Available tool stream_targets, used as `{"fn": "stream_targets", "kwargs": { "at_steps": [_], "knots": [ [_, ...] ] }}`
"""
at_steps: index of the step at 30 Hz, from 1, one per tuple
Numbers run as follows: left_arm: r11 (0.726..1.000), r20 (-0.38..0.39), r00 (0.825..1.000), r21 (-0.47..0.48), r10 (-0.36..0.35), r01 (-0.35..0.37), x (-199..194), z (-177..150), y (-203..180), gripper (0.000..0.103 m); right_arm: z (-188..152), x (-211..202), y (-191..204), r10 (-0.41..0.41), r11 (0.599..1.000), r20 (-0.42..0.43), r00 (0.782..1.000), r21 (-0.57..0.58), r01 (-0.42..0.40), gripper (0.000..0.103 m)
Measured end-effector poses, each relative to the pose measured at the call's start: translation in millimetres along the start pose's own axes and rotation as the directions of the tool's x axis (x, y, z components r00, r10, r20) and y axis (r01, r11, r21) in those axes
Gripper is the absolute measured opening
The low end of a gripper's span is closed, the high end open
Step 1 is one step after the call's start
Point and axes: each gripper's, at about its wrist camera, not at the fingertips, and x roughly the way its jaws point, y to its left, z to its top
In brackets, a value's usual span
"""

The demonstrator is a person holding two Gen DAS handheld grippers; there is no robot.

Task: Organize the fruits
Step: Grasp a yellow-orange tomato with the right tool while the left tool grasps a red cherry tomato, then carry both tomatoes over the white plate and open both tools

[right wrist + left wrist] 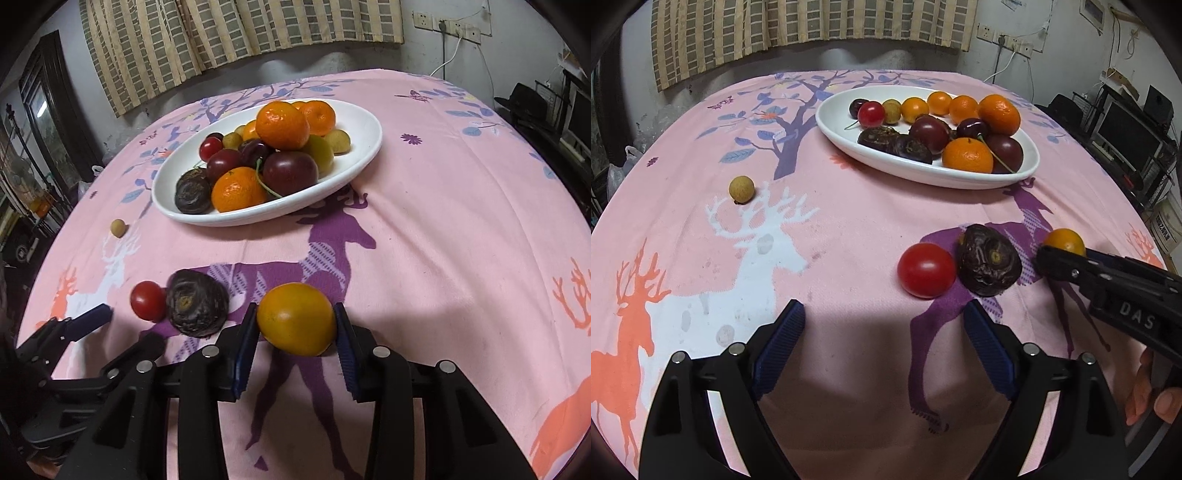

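1. Right gripper (296,325), black with blue ribbed pads: closed on a smooth yellow-orange round fruit (296,318), one pad pressing each flank. From the left wrist view the fruit (1065,242) shows only as a cap above the gripper's tip, low over the pink deer-print tablecloth (443,229); whether it is clear of the cloth cannot be told.
2. Left gripper (884,325), same make: jaws spread wide with nothing between them, held over bare cloth just short of a glossy red cherry tomato (926,270).
3. Step in hand, as judged: carry the gripped fruit to the white oval ceramic dish (373,122). A straight lift before moving across seems wise, since the skin is smooth and the hold is on the widest part; too hard a squeeze may bruise it.
4. The dish is already crowded with mandarins, dark plums and cherries; the free area lies on its right rim, so release there and low, lest the fruit roll.
5. Neighbours: a wrinkled dark-brown dried fruit (989,261) touches the tomato and lies near the right gripper's side.
6. A small tan round fruit (741,189) sits well apart to the left, also still outside the dish.
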Motion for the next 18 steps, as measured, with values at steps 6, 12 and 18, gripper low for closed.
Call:
{"fn": "stream_targets", "kwargs": {
  "at_steps": [6, 12, 18],
  "knots": [
    [0.997, 0.003, 0.999, 0.054, 0.050, -0.050, 7, 10, -12, 0.073, 0, -1, 1, 0.029, 1.000, -0.007, 1.000, -0.010, -0.029, 0.041],
    [0.994, 0.021, 0.999, 0.104, -0.028, 0.026, 8, 18, -22, 0.031, 2, 0, -4, 0.037, 0.999, -0.014, 0.999, -0.010, -0.037, 0.041],
    [0.996, -0.002, 0.999, 0.083, -0.039, 0.039, 4, 20, -18, 0.031, 3, -7, -6, 0.053, 0.999, 0.013, 0.999, 0.003, -0.053, 0.041]
  ]
}}
